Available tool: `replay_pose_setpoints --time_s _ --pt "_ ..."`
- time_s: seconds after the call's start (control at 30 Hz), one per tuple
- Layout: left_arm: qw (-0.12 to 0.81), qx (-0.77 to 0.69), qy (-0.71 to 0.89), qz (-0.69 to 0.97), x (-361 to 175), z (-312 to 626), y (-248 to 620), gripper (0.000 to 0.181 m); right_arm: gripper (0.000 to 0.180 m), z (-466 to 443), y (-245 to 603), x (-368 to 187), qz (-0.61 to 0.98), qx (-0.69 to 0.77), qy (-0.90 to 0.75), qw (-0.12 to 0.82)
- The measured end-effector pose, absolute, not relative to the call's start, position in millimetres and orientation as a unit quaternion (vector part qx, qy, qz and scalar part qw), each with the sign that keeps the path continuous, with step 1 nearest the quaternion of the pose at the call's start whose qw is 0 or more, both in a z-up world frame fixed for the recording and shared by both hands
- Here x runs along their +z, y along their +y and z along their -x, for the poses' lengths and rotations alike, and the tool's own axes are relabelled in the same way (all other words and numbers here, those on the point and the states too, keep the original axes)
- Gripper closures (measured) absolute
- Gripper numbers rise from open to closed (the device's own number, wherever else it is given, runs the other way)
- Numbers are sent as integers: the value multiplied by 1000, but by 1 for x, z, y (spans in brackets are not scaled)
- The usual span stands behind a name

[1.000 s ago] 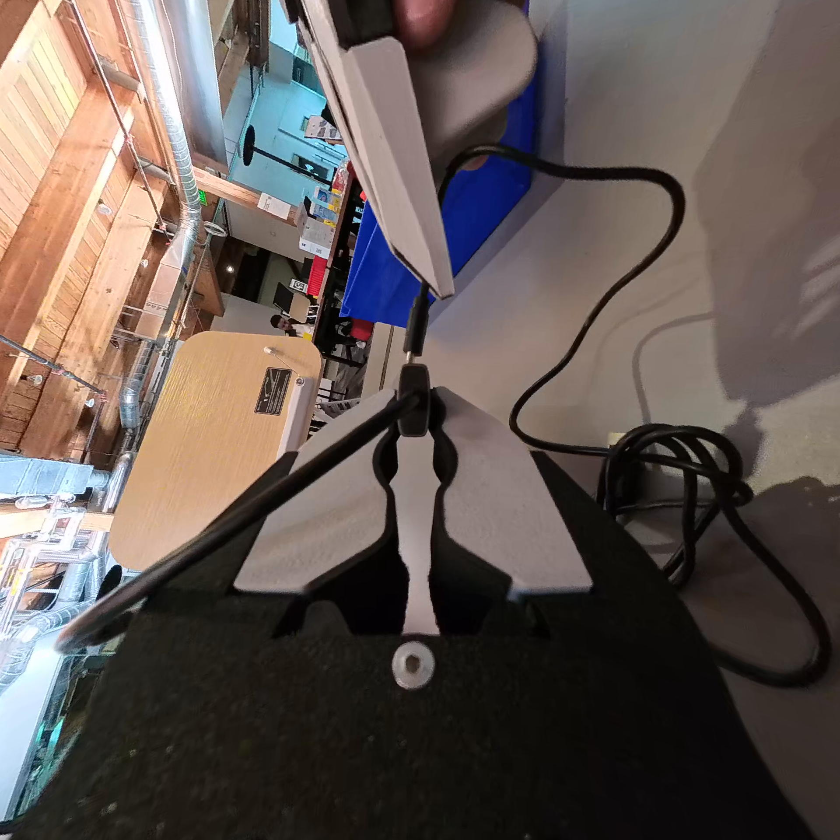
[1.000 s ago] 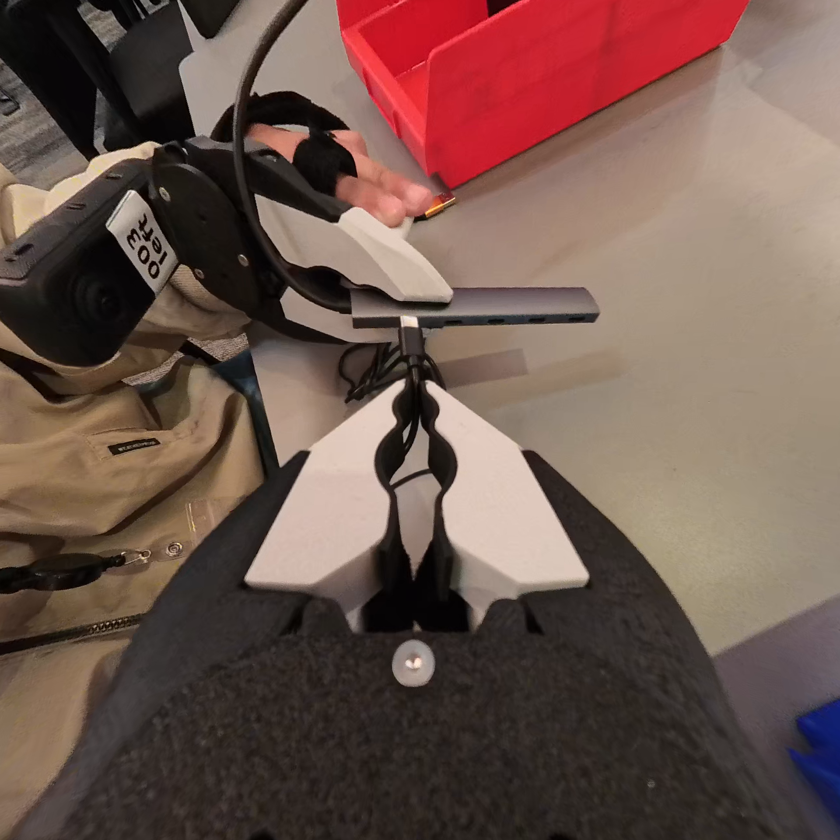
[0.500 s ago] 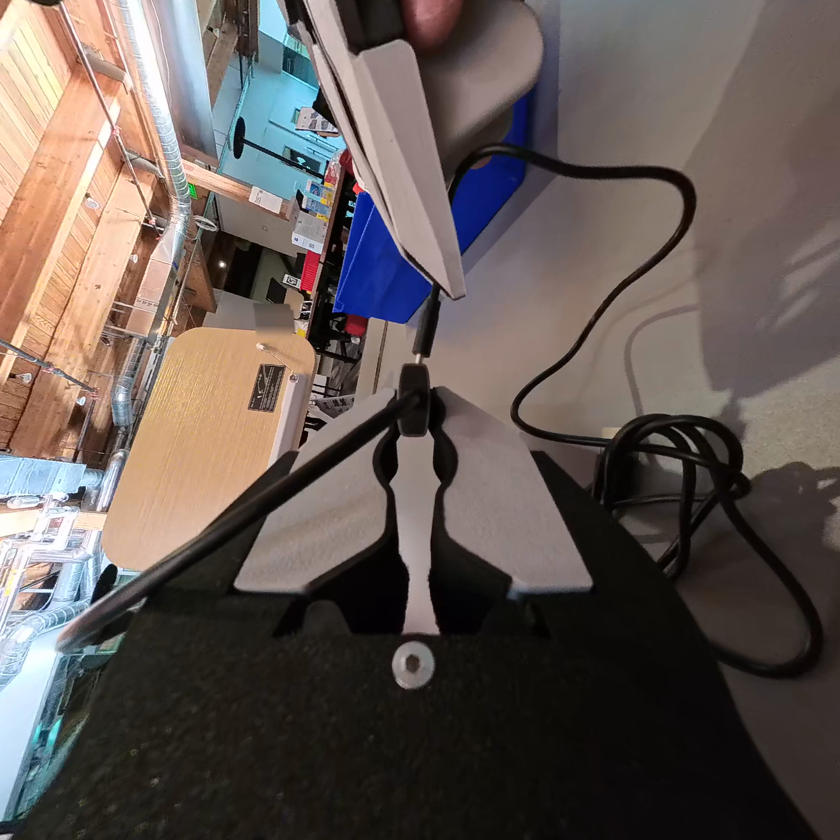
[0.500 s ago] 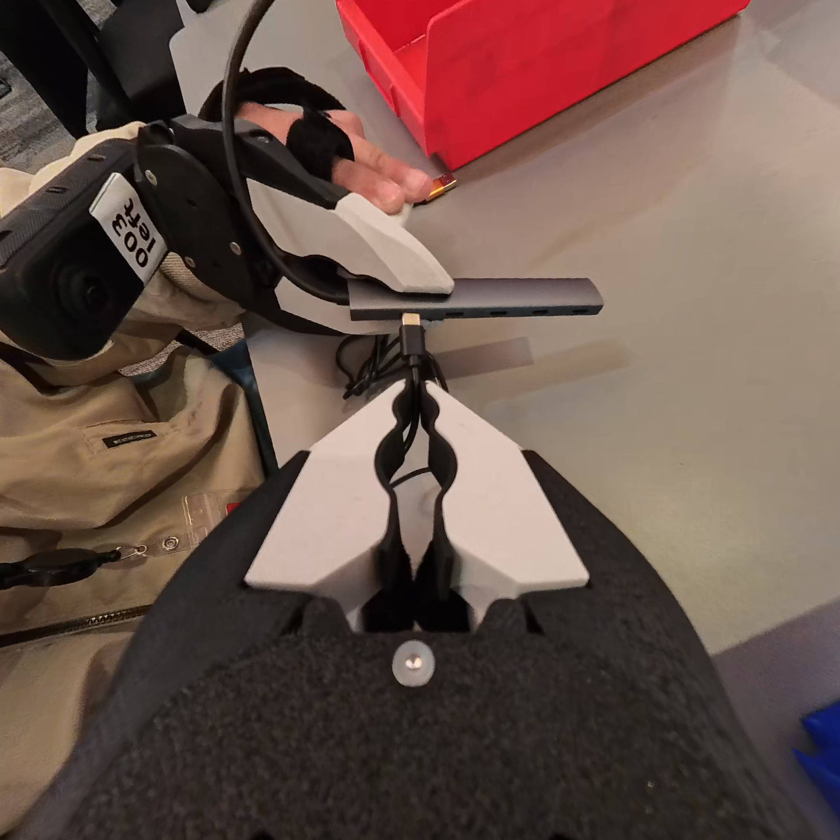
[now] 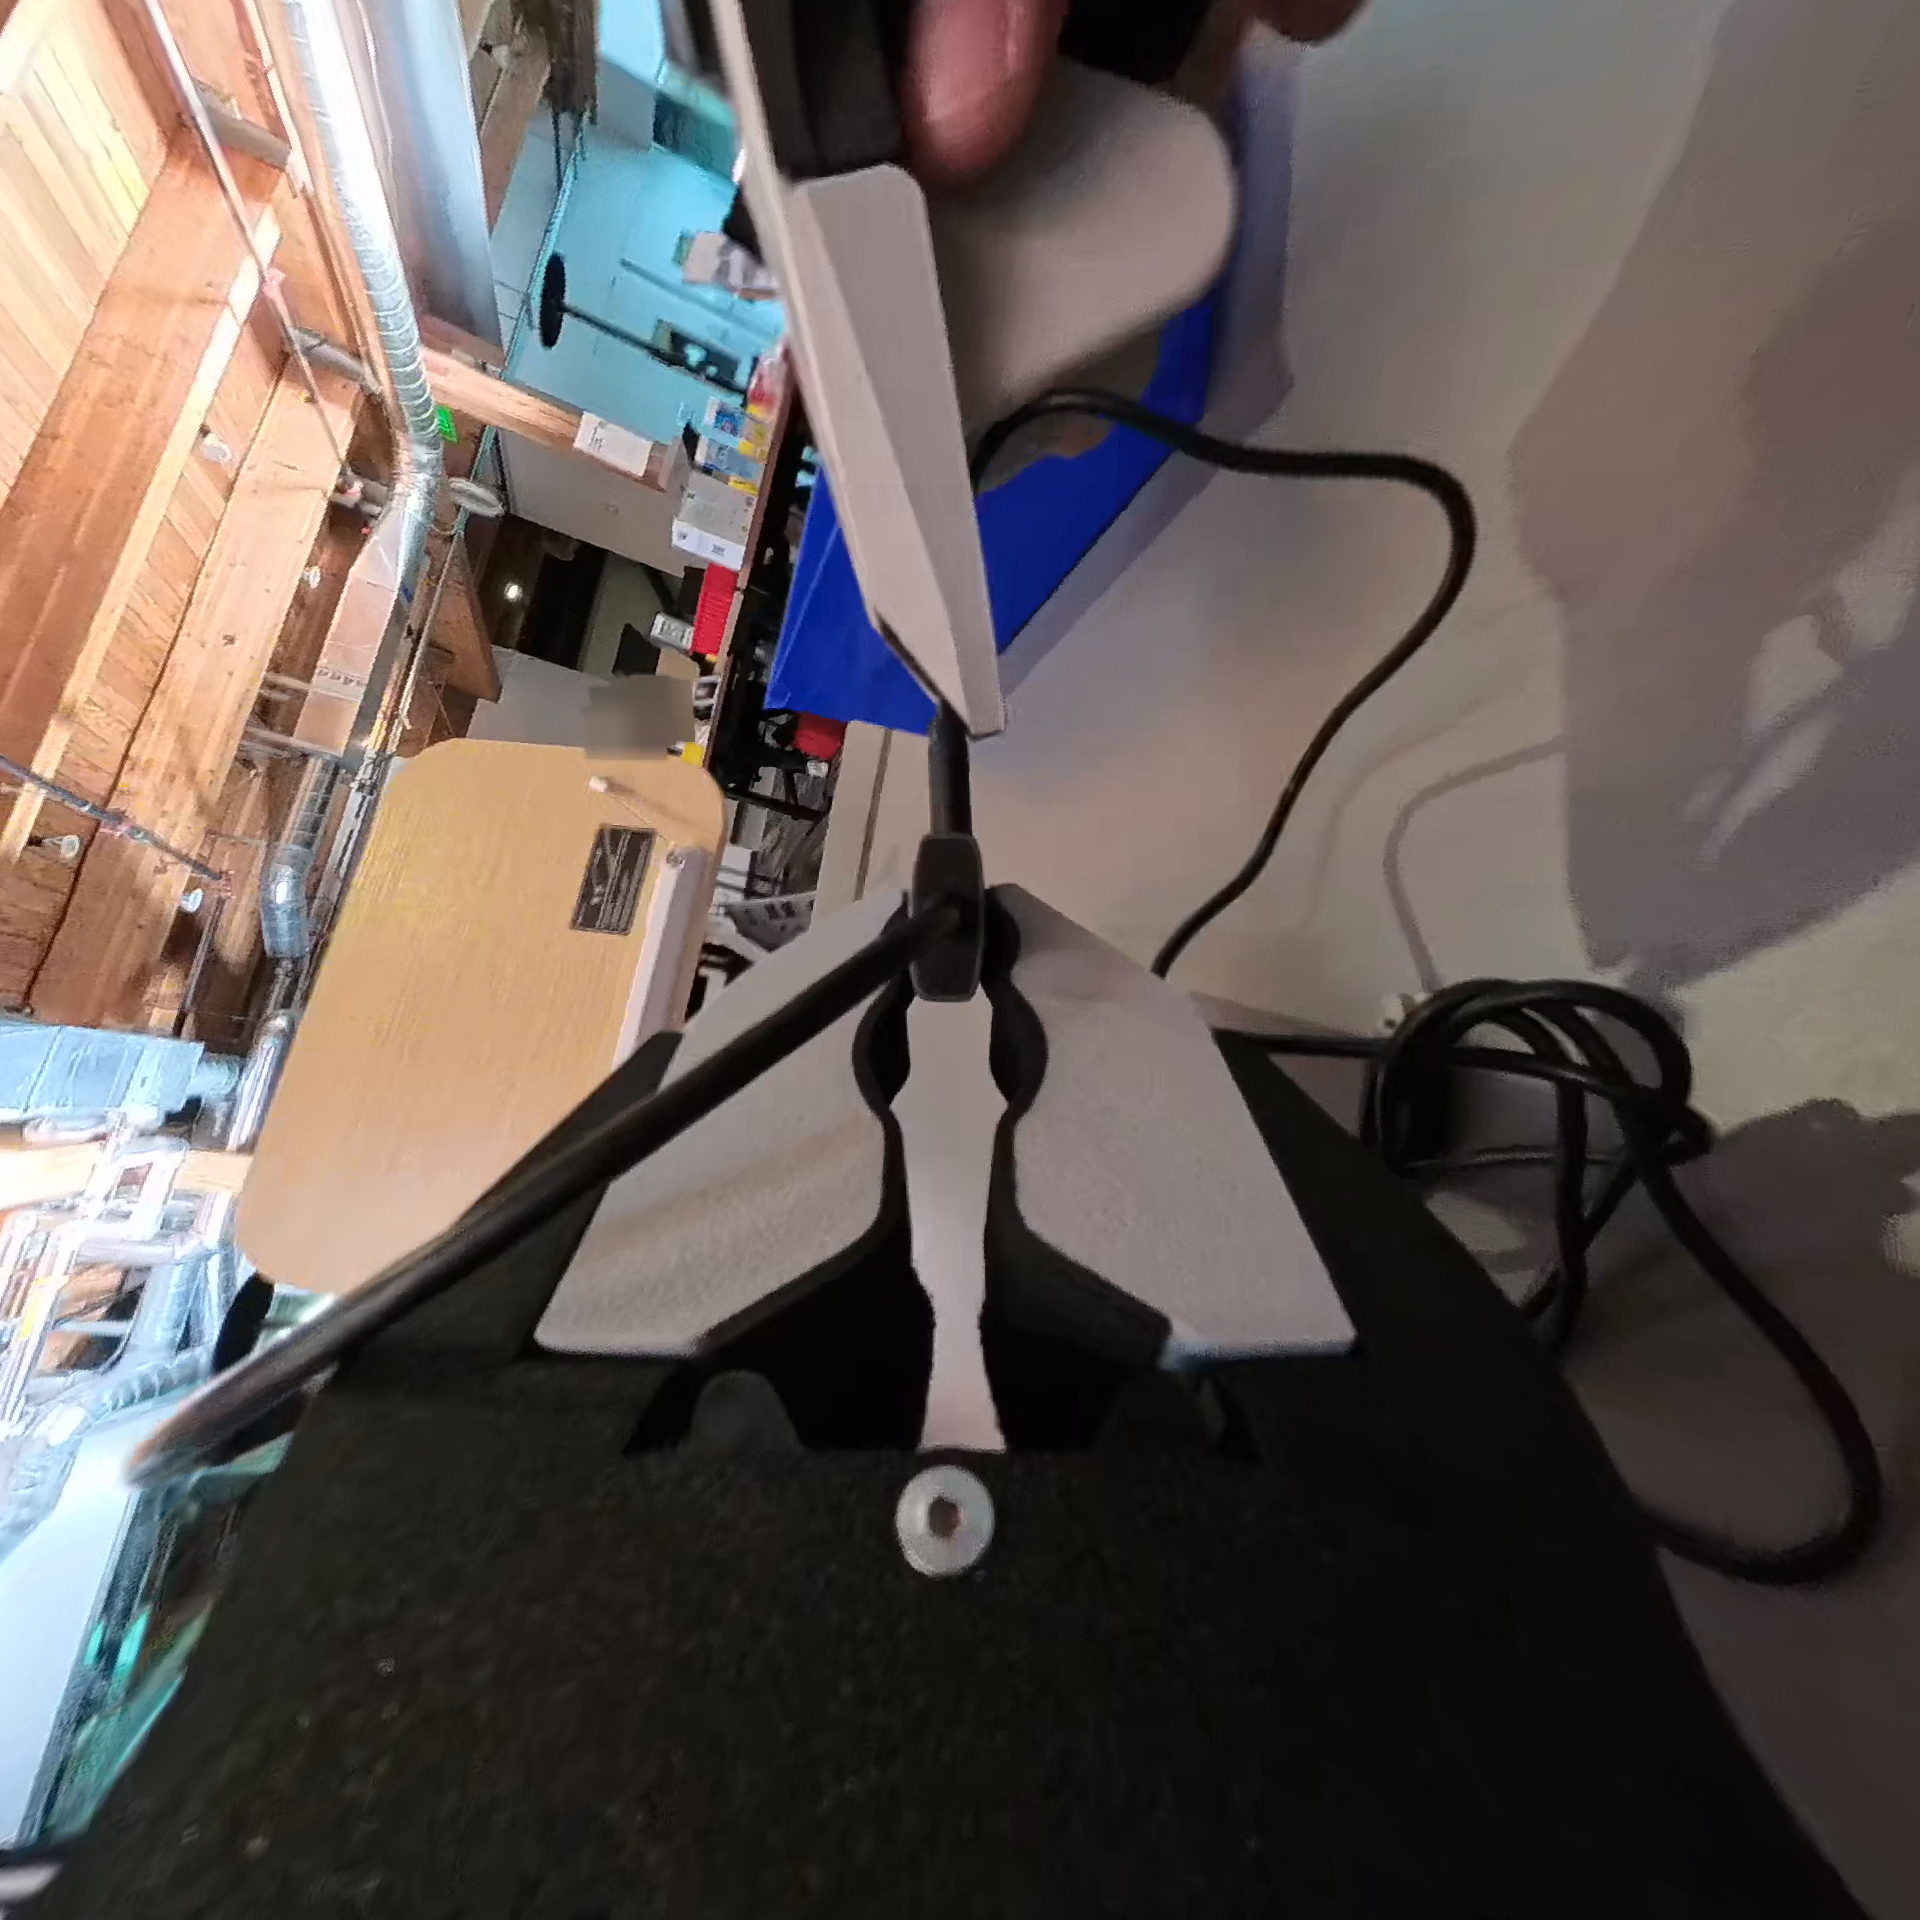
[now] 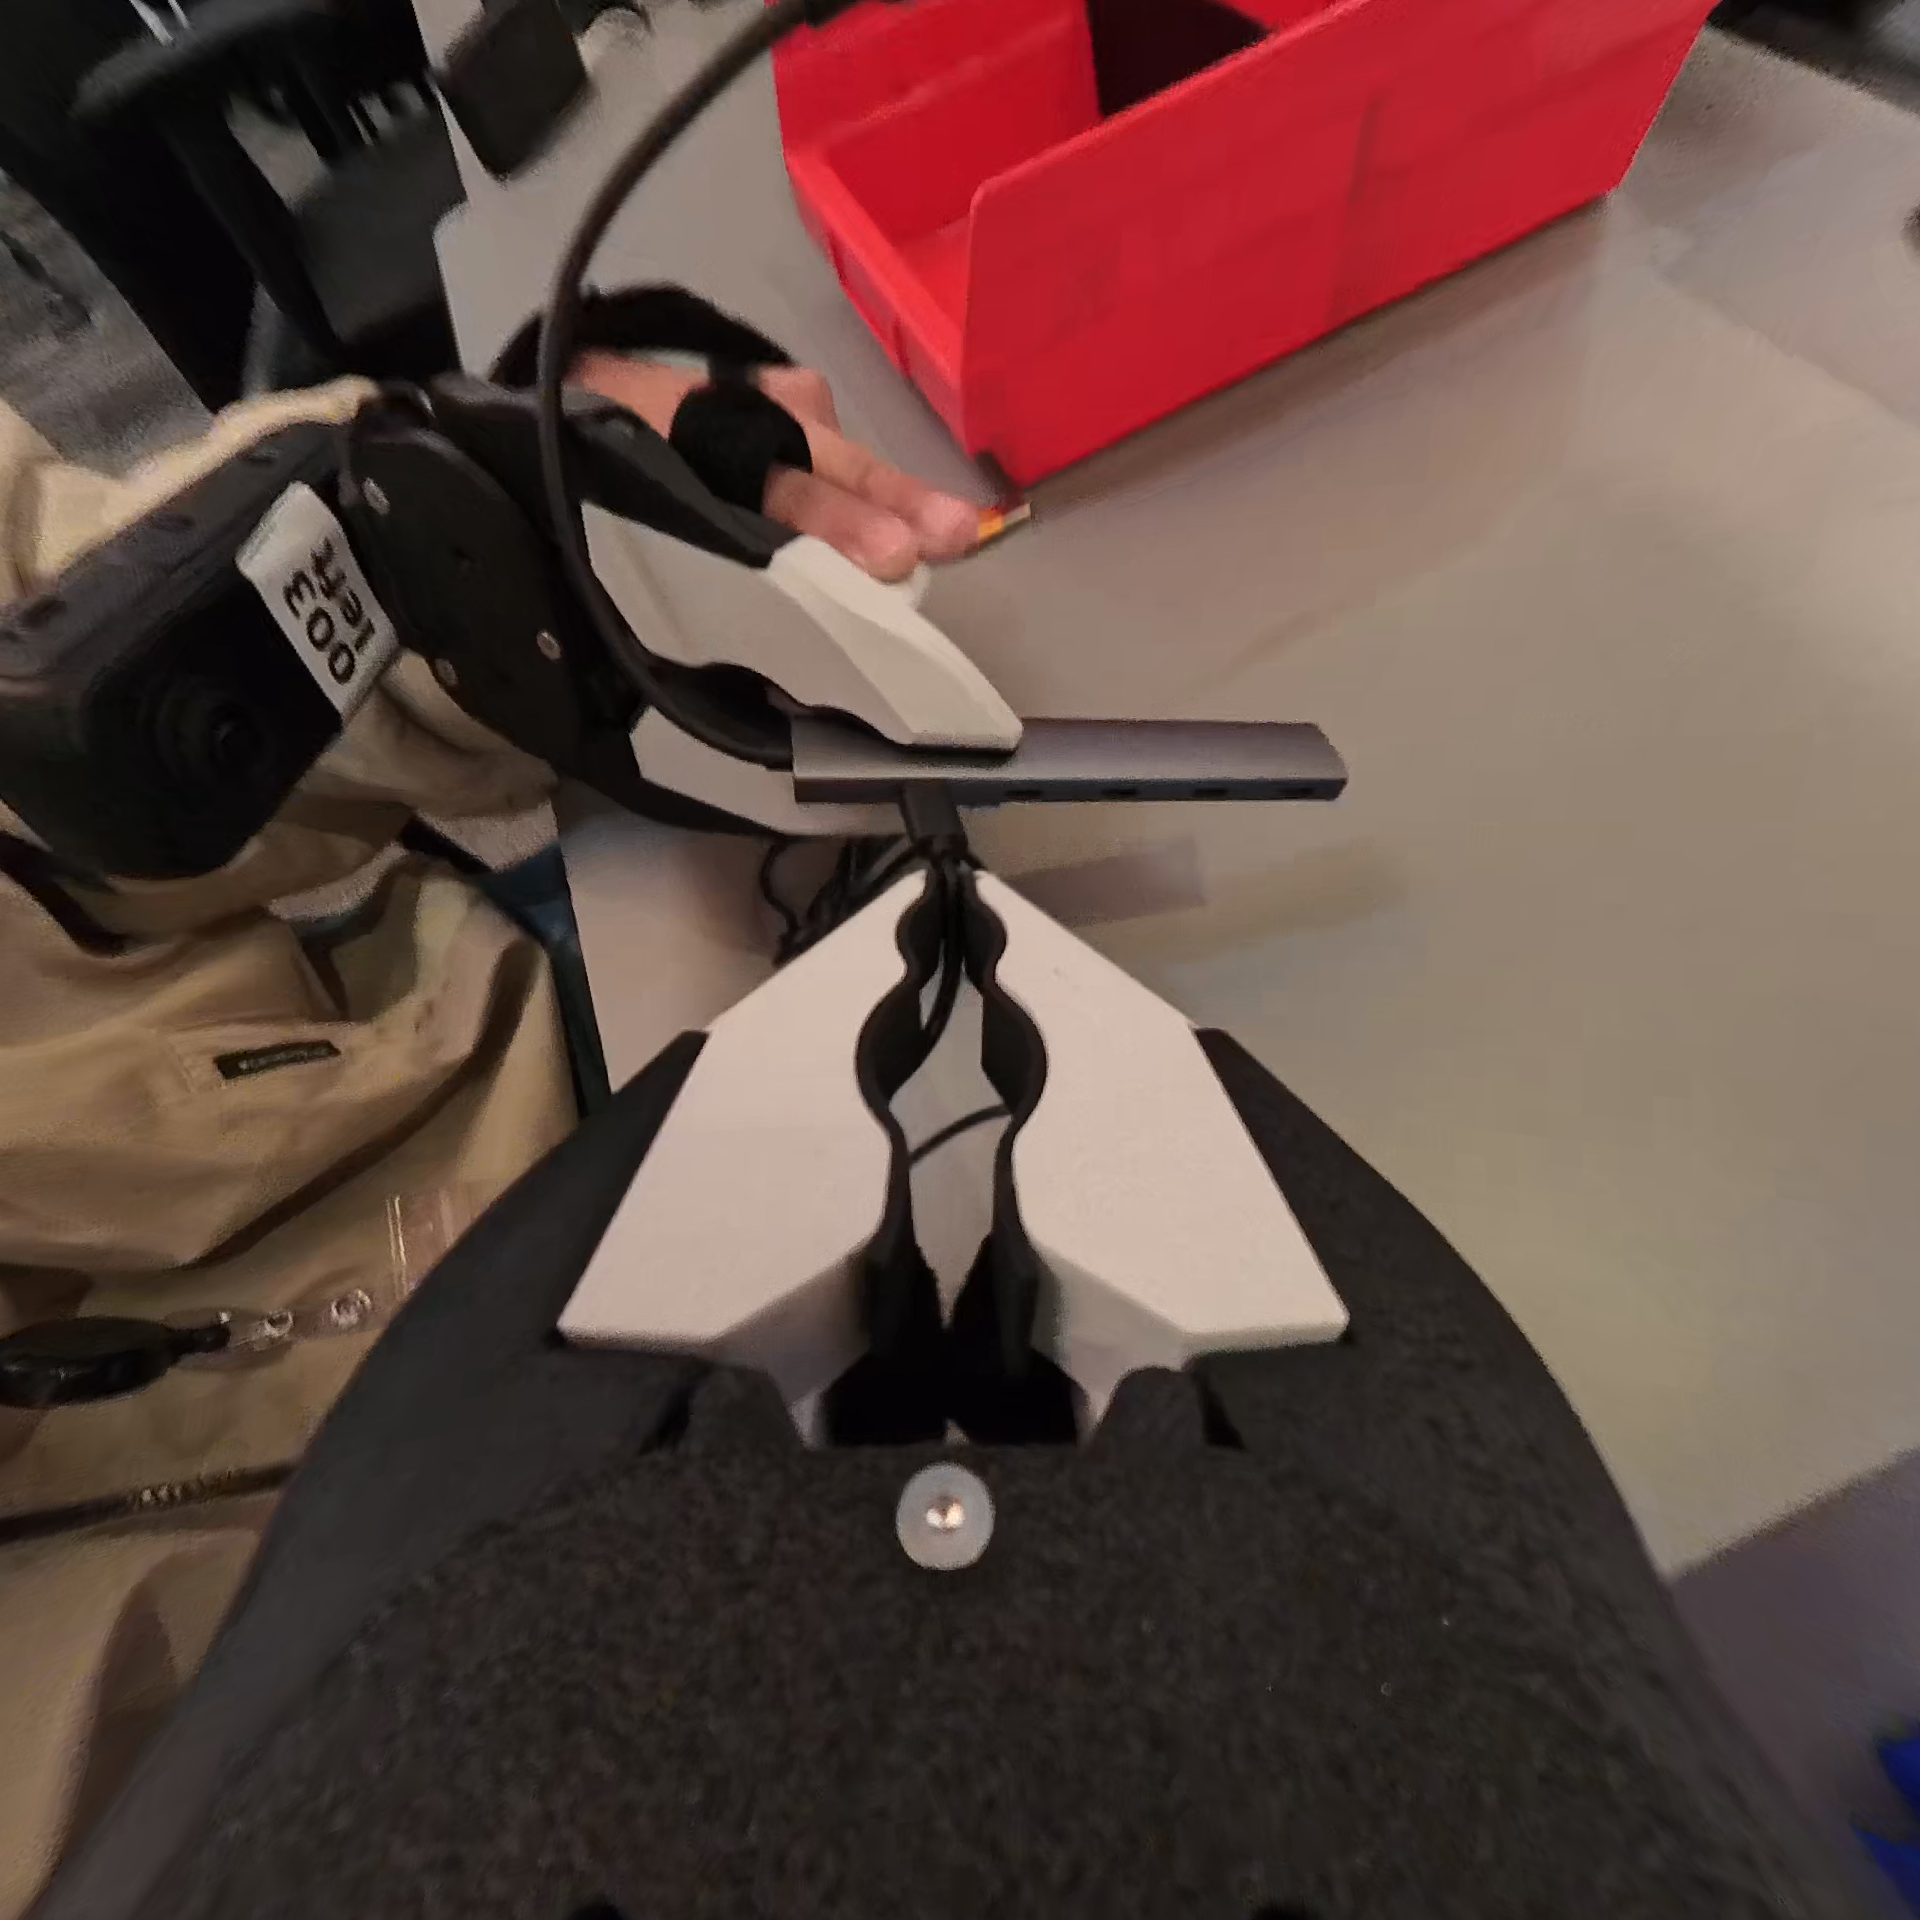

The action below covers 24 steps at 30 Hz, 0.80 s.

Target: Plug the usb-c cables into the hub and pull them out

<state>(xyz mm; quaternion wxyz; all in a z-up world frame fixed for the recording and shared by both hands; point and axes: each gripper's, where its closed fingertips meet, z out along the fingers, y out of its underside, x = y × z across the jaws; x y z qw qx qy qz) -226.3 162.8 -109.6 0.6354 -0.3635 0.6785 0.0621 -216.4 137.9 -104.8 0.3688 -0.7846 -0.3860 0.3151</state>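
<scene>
- Change: a second ago the usb-c plug [image 6: 932, 812] showed bare metal short of the hub [image 6: 1164, 755]; now its black shell meets the hub's near edge, so I judge this insertion done, with pulling out to follow.
- Left tongs [image 6: 914, 743]: clamped on the hub's left end, held above the counter [image 6: 1507, 935].
- Right tongs [image 6: 951, 883]: narrowed on the cable just behind the plug.
- Count: one hub, one plug seated, four free ports to its right; one coiled cable bundle [image 5: 1538, 1122]; one red bin [image 6: 1195, 208] at far right, one blue bin [image 5: 1039, 582].
</scene>
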Motion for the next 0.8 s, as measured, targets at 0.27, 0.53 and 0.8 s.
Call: replay_pose_setpoints --time_s 0.27,0.53,0.8 --pt "647 69 658 380 -101 233 171 170 169 230 147 -94 740 414 -317 425" --pt "650 71 661 370 -101 231 168 170 157 238 147 -88 715 450 -300 443" --pt "651 70 661 366 -99 229 164 170 169 237 145 -89 714 427 -320 454"
